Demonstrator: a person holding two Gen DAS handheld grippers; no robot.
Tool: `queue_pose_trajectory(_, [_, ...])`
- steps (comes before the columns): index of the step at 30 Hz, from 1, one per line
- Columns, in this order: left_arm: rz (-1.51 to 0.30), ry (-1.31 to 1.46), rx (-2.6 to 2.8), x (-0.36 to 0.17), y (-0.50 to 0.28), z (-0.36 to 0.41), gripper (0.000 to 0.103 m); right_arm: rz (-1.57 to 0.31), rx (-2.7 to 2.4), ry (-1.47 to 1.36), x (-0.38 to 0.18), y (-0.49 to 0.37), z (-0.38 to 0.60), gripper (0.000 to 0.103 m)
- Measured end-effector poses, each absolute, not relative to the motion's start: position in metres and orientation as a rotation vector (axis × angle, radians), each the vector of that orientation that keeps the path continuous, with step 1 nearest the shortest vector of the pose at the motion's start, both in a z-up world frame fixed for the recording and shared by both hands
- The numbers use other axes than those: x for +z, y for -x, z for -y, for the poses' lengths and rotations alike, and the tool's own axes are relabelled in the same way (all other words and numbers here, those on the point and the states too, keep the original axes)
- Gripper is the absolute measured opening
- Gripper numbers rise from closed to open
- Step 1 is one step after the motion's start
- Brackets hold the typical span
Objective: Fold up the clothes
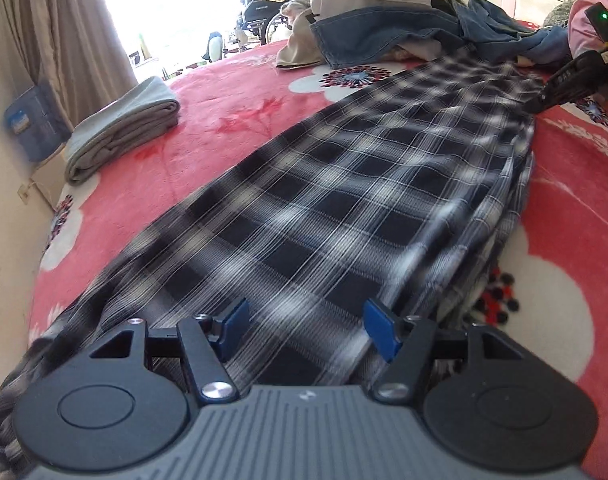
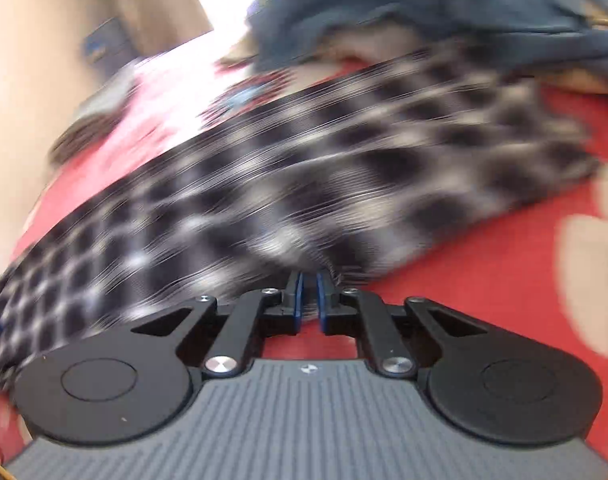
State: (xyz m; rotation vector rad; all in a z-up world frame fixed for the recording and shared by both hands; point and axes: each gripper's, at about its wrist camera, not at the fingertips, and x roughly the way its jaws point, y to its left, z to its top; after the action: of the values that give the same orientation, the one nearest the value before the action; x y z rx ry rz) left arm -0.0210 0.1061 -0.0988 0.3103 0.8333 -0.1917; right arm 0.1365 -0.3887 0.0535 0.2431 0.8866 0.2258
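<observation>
**Plaid shirt stretched along the bed**

The plaid shirt (image 1: 344, 184) lies long and flat on the red flowered bed cover (image 1: 207, 136). The left claw (image 1: 308, 330) hangs over its near end, fingers apart, clamping nothing. The right claw (image 2: 308, 296) sits at the shirt's edge, nearly together; whether it pinches cloth is too blurred to tell. Folded grey cloth (image 1: 123, 128) lies apart.

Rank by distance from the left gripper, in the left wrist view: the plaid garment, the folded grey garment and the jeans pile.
From the left gripper:
1. Plaid garment, right under and ahead of the open jaws.
2. Folded grey garment, off to the left on the blanket.
3. Jeans pile, at the bed's far end, right of centre.
</observation>
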Motion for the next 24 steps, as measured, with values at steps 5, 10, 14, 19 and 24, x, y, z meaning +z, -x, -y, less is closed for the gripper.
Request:
queue_pose_trajectory(5, [-0.904, -0.394, -0.204, -0.113, 0.044, -0.105, 0.066, -0.833, 0.382, -0.138, 0.073, -0.108, 0.341, 0.012])
queue_pose_trajectory(10, [-0.92, -0.327, -0.135, -0.113, 0.065, -0.12, 0.066, -0.866, 0.38, 0.031, 0.052, -0.104, 0.293, 0.023])
queue_pose_trajectory(14, [-0.935, -0.184, -0.085, -0.097, 0.092, -0.148, 0.067, -0.781, 0.376, 0.013, 0.068, -0.098, 0.275, 0.023])
queue_pose_trajectory(19, [-0.952, 0.009, 0.089, -0.085, 0.126, -0.198, 0.067, -0.658, 0.565, 0.063, 0.089, -0.071, 0.219, 0.025])
queue_pose_trajectory(24, [-0.847, 0.361, 0.359, -0.079, 0.154, -0.276, 0.074, -0.597, 0.838, 0.165, 0.087, -0.048, 0.128, 0.032])
